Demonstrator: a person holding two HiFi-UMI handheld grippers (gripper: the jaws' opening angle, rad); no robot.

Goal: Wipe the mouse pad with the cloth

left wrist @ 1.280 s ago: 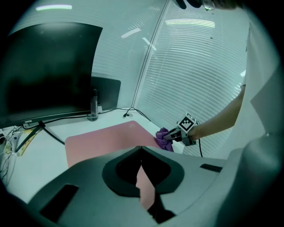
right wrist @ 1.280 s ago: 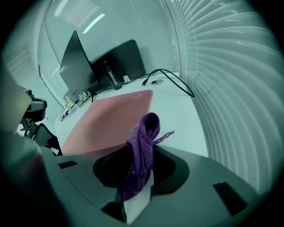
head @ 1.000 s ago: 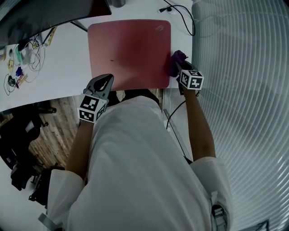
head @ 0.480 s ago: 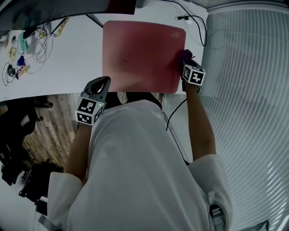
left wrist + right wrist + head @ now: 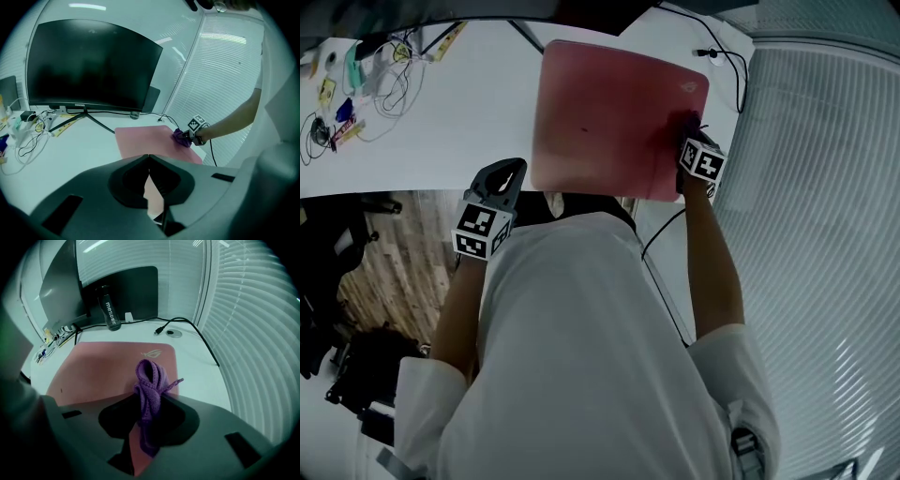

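One pink mouse pad (image 5: 609,117), one purple cloth (image 5: 150,387); right gripper (image 5: 149,401) jaws clamp the cloth at the pad's right edge. Left gripper (image 5: 149,157) jaws together, empty. One monitor (image 5: 89,65), one bottle (image 5: 108,310) behind.

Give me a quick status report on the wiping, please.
Right gripper shut on purple cloth, on mouse pad, right edge. Left gripper shut, empty, beside the pad. Nothing in the way.
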